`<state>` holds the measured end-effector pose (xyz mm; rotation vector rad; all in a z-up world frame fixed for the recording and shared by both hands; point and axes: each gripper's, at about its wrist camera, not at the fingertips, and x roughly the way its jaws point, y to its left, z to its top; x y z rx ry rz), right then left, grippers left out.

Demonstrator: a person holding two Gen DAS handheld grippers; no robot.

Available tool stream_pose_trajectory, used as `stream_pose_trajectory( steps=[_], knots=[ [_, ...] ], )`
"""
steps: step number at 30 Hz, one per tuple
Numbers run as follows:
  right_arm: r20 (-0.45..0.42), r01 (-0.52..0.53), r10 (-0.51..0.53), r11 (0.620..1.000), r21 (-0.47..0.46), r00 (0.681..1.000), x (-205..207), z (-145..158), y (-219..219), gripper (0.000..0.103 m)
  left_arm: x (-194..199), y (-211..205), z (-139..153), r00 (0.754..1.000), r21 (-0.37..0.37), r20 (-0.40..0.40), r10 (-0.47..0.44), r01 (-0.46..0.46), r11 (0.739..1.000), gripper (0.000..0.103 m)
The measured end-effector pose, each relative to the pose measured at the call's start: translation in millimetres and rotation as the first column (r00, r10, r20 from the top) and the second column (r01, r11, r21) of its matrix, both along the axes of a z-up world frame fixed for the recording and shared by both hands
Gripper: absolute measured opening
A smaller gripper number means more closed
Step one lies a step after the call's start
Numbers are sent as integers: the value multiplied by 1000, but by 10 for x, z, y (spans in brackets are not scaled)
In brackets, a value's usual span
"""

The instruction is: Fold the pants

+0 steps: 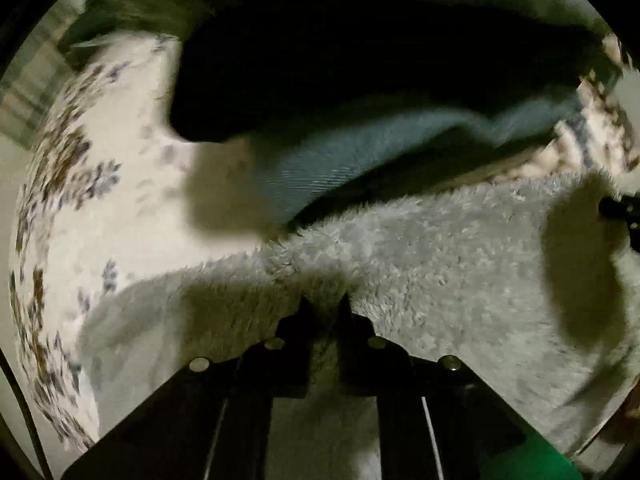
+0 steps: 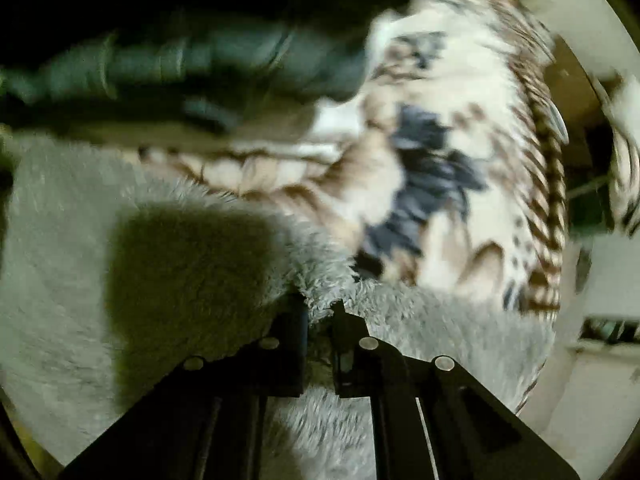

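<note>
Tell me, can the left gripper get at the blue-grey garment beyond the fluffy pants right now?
Probably not yet: the left gripper is shut on the fluffy pants; the blue-grey garment lies uncovered beyond.

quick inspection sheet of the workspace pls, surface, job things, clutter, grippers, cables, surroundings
surface: patterned bedspread, white with brown and blue print.
job's things: fluffy grey pants spread flat on it.
clutter: blue-grey cloth and a dark garment beyond the pants.
grippers: left gripper shut on the pants' edge, fleece bunched between its fingers; right gripper likewise shut on the pants.
cables: nothing seen.
surroundings: dim, blurred; pale wall or floor at the edge.
</note>
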<state>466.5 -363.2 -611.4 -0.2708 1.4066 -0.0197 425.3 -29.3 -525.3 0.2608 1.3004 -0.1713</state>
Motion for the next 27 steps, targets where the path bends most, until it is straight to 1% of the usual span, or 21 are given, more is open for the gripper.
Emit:
stream_pose_trajectory(
  steps=[2, 3, 4, 6, 7, 8, 11, 13, 14, 15, 16, 17, 18, 20, 21, 22, 23, 24, 25, 26, 27],
  knots=[
    [42, 2, -2, 1000, 1, 999, -38, 192, -5, 9, -180, 97, 269, 999, -30, 33, 38, -37, 999, 7],
    [58, 9, -11, 1000, 27, 998, -100, 317, -36, 9, -267, 89, 357, 996, -49, 52, 70, -67, 997, 7],
    [71, 10, -13, 999, 49, 997, -149, 401, -75, 9, -334, 144, 450, 994, -69, 60, 94, -89, 994, 7],
    [105, -8, 2, 998, 55, 994, -239, 579, -60, 9, -482, 171, 647, 989, -100, 70, 132, -125, 987, 7],
    [116, -11, 5, 999, 53, 993, -283, 653, 40, 9, -602, 207, 726, 986, -113, 75, 147, -138, 984, 7],
    [140, -16, 8, 998, 55, 990, -424, 773, 36, 9, -624, 149, 718, 985, -114, 79, 154, -144, 983, 7],
    [180, -14, 3, 998, 57, 984, -920, 995, 171, 9, -954, 245, 745, 976, -114, 95, 198, -187, 976, 7],
    [189, 11, -24, 998, 65, 982, -1378, 1057, 253, 9, -1296, 274, 661, 970, -118, 67, 236, -227, 967, 7],
    [184, 22, -33, 998, 59, 982, -1609, 1043, 299, 9, -1419, 296, 583, 967, -123, 47, 252, -245, 962, 7],
    [176, 29, -37, 998, 47, 984, -1816, 978, 296, 9, -1653, 311, 441, 962, -131, 2, 275, -272, 953, 7],
    [166, 35, -42, 998, 43, 985, -1948, 927, 298, 9, -1796, 328, 309, 957, -124, -27, 289, -290, 949, 7],
    [140, 50, -56, 998, 48, 988, -2130, 824, 289, 9, -1958, 348, 121, 952, -113, -61, 301, -306, 945, 7],
    [82, 80, -84, 995, 58, 993, -2363, 650, 280, 9, -2105, 351, -45, 946, -103, -98, 310, -319, 942, 7],
    [26, 111, -112, 992, 59, 993, -2602, 428, 238, 9, -2306, 417, -404, 930, -73, -175, 324, -341, 937, 7],
    [-35, 139, -136, 988, 71, 990, -2753, 255, 219, 10, -2375, 385, -514, 919, -64, -211, 333, -353, 933, 7],
    [-76, 171, -165, 982, 83, 983, -2834, 160, 187, 12, -2444, 445, -650, 899, -61, -265, 350, -378, 924, 8],
    [-112, 209, -196, 971, 119, 974, -2889, 91, 138, 13, -2481, 494, -711, 884, -68, -301, 358, -395, 916, 10],
    [-137, 240, -220, 959, 154, 966, -2922, 70, 100, 24, -2528, 567, -718, 867, -90, -340, 364, -415, 905, 12],
    [-159, 277, -250, 944, 182, 955, -2951, 78, 48, 50, -2560, 615, -660, 866, -103, -339, 368, -423, 900, 27],
    [-169, 321, -289, 923, 211, 942, -2993, 132, -15, 67, -2597, 658, -541, 877, -115, -311, 368, -418, 901, 52],
    [-144, 372, -345, 893, 253, 928, -3064, 287, -105, 91, -2621, 673, -455, 885, -114, -290, 363, -409, 906, 68]
  ],
)
